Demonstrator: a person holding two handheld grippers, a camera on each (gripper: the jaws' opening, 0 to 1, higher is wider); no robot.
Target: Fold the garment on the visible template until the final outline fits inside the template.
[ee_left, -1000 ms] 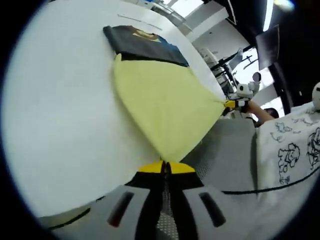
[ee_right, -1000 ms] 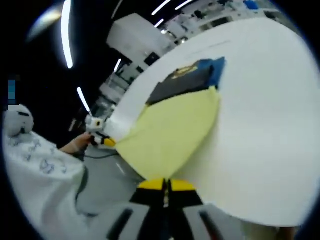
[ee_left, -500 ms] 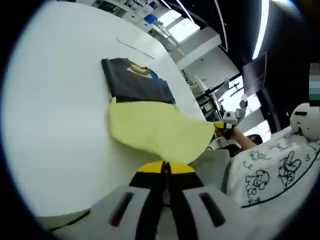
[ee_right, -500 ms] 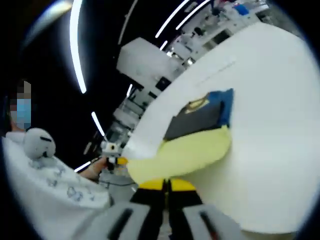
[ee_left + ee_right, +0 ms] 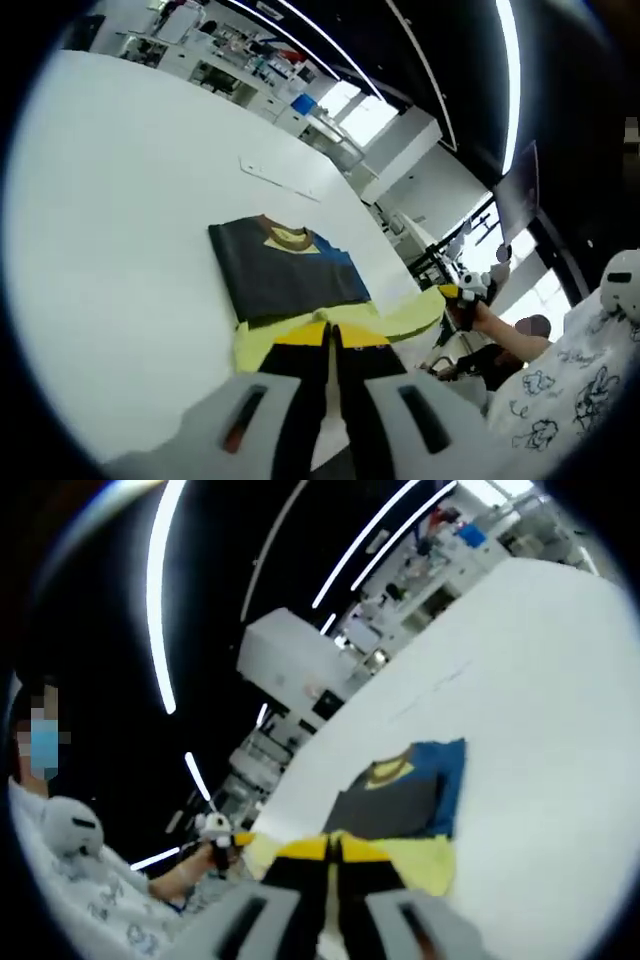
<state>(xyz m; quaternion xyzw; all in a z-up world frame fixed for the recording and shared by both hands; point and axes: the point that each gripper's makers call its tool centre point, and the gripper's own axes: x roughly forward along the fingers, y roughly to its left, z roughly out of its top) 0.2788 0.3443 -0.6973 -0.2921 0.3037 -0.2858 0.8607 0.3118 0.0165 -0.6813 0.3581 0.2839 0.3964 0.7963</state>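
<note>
I see the garment lying on the white table as a partly folded shirt: a dark grey panel with a yellow-brown collar at its far edge, a blue strip along one side, and a pale yellow hem section drawn up off the table toward me. In the left gripper view the dark panel sits at about 12 o'clock from my left gripper, just beyond the tips, and the yellow fabric runs from the tips out to 3 o'clock. There it reaches the right gripper, held in a hand. My left jaws are pressed together on the yellow edge.

In the right gripper view the same garment lies at 12 to 1 o'clock from my right gripper, collar pointing away and blue strip at the right. The yellow hem spreads across just above the tips. These jaws are also closed on the yellow cloth. At 9 o'clock the left gripper shows, gripped by the other hand, with a printed white sleeve below it.
</note>
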